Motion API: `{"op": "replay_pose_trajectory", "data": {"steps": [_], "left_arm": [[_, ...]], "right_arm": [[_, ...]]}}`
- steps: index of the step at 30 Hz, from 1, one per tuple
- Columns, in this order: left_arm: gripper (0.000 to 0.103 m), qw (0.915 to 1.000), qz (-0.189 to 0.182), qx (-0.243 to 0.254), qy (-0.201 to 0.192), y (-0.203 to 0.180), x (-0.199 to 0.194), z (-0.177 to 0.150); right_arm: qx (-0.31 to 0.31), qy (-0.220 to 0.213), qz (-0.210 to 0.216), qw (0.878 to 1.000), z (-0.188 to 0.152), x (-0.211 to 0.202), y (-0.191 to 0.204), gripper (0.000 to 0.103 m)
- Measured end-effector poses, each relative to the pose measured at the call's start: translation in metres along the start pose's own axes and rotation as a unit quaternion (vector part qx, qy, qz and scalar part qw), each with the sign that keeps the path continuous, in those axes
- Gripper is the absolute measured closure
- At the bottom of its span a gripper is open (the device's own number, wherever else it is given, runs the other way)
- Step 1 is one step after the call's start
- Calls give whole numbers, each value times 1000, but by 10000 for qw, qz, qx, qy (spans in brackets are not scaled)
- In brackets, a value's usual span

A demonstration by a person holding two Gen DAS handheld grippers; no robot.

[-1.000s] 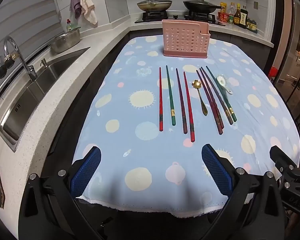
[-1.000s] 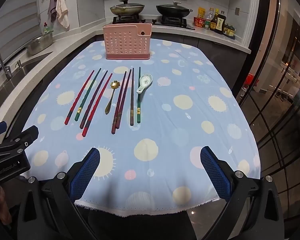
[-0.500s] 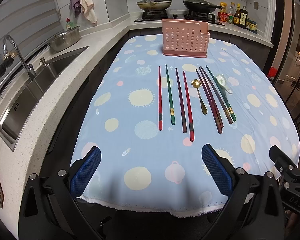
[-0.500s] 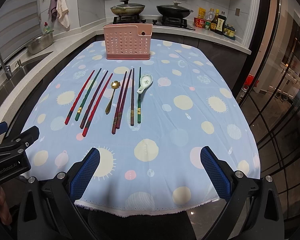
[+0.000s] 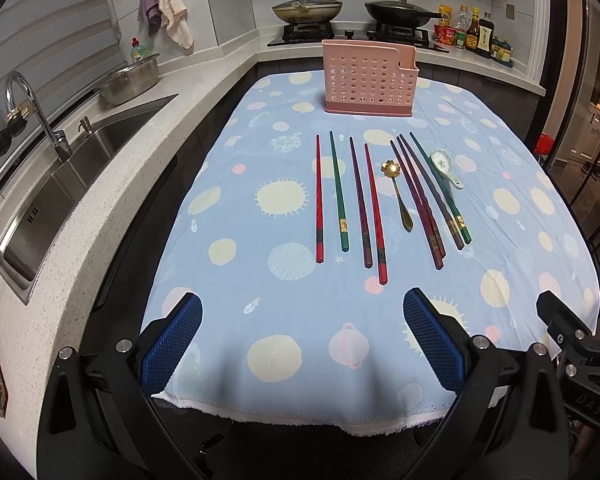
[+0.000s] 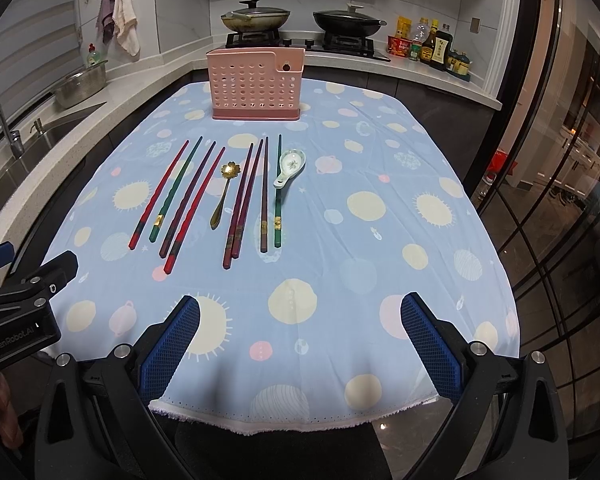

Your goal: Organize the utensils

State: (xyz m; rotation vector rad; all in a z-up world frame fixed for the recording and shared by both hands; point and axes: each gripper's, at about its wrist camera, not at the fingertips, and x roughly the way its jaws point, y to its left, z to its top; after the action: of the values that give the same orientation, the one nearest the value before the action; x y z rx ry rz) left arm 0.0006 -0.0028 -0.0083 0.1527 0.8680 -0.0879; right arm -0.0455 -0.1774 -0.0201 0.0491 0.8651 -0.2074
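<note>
Left gripper (image 5: 300,336): blue pads (image 5: 172,340) wide apart, nothing between them, hanging over the near hem of the cloth (image 5: 228,272). Right gripper (image 6: 300,336): same state, spread and empty, also at the near edge. Neither touches any utensil.

Utensils lie mid-table, well ahead of both grippers, roughly parallel, thick ends toward the grippers:
- Left group, four chopsticks (image 5: 342,196): red, green, purple, red, each lying apart from its neighbours.
- Gold spoon (image 5: 398,192), flower-shaped bowl, thin handle, between the two groups.
- Right group, four more chopsticks (image 6: 248,196): the two left ones touch or cross near their thick ends; the other two lie side by side with a narrow gap.
- Ceramic spoon (image 6: 290,166), white, beside the rightmost green stick, which its handle end touches or overlaps.
- Rack (image 6: 256,84), pink, perforated, stands upright at the far end; looks empty from here.

Handling, judged:
- Chopsticks: light, stiff, lacquered, probably slippery and prone to roll. Grip near the thick decorated end; lying flat on soft cloth, pads must press in low.
- Touching pair: likely comes up together or needs separating.
- Gold spoon: light metal; take mid-handle.
- Ceramic spoon: heaviest, brittle, glazed. Grip the handle and set it down gently.
</note>
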Motion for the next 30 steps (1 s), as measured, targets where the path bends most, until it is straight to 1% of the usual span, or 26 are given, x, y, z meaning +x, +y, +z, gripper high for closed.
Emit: {"op": "replay_pose_trajectory", "data": {"steps": [6,7,30], "left_arm": [[7,10000,2,-11,-6,-1,5,-1],[7,10000,2,1,-3,-1,-2,1],[7,10000,-34,-28,1,4,-5,4]], "right_arm": [[1,-7,-1,10000,0,0,0,7],[0,-3,-1,10000,0,1,0,7],[0,-8,-7,10000,-1,1,-1,7]]}}
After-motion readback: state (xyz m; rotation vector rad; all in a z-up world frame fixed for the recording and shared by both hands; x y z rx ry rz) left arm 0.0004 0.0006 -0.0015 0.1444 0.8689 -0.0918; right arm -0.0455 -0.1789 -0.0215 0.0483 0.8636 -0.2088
